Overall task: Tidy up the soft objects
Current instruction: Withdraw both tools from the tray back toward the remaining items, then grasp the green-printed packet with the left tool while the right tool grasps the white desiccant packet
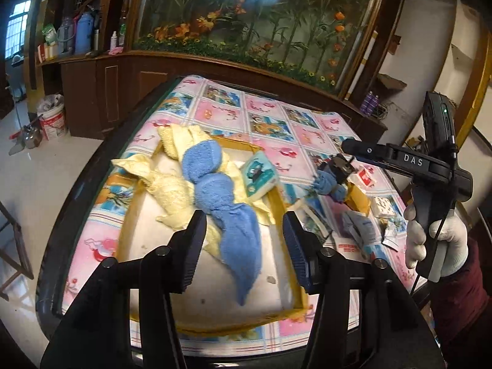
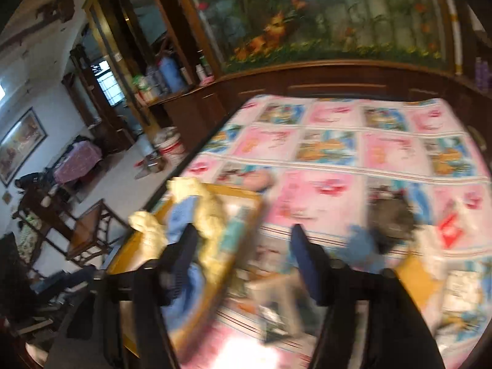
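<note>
A yellow-rimmed tray (image 1: 278, 203) lies on the patterned tablecloth. In it lie a blue towel (image 1: 224, 196) across a pale yellow towel (image 1: 172, 190), with a teal tissue pack (image 1: 259, 173) at its far right rim. My left gripper (image 1: 243, 246) is open just above the blue towel's lower end. My right gripper (image 2: 243, 261) is open and empty above the table, between the tray (image 2: 236, 198) and a small blue cloth (image 2: 363, 244); this view is blurred. In the left wrist view the right gripper (image 1: 344, 147) hovers near that blue cloth (image 1: 329, 184).
Right of the tray lie a dark object (image 2: 390, 215), a red-and-white pack (image 1: 364, 178), a yellow pad (image 1: 358, 201), other small packs (image 1: 384, 206) and flat packets (image 1: 356, 230). A wooden cabinet (image 1: 129, 92) stands behind the table. The table edge (image 1: 77, 190) drops to the floor at left.
</note>
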`<state>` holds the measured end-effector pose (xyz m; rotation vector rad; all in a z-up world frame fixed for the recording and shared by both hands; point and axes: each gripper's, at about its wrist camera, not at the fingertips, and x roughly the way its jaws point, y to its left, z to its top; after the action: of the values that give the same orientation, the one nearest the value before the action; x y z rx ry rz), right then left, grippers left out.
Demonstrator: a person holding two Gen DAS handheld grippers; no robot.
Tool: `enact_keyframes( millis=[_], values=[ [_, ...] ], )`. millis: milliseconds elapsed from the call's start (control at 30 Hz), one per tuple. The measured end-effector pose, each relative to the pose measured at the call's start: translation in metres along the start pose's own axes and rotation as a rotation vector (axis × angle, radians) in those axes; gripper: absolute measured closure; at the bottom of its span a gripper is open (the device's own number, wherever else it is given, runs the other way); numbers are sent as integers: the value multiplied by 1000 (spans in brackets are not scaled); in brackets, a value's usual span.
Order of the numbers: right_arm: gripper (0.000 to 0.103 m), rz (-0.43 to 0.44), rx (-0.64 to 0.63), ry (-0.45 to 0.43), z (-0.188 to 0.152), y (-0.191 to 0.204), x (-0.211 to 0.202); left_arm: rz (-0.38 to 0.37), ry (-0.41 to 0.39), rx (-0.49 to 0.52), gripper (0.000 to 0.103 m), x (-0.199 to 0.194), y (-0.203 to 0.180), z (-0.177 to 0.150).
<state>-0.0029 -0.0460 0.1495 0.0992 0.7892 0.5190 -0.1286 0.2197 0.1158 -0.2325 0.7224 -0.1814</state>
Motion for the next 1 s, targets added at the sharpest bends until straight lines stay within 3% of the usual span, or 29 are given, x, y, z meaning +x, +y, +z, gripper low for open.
enact_keyframes(
  millis=[100,267,400,567,600,633,800,1000],
  values=[
    [32,-109,43,51,-23,-49,-15,-53,32,33,48,11,-29,-3],
    [32,-156,117,107,-62,-100,-33,-134,97,106,48,29,-82,-14],
    [32,-147,106,149,-78,-102,-29,-161,157,142,48,43,-112,-26],
    [34,-180,100,201,-83,-97,1,-144,194,166,48,49,-129,-35],
    [43,-173,103,215,-84,-98,9,-139,194,164,48,49,-129,-36],
    [63,-163,108,228,-87,-99,13,-136,193,161,48,49,-129,-35],
    [73,-159,125,215,-95,-107,8,-129,202,140,48,63,-130,-24],
    [75,-157,167,189,-110,-123,-18,-161,298,132,48,120,-150,-14]
  ],
)
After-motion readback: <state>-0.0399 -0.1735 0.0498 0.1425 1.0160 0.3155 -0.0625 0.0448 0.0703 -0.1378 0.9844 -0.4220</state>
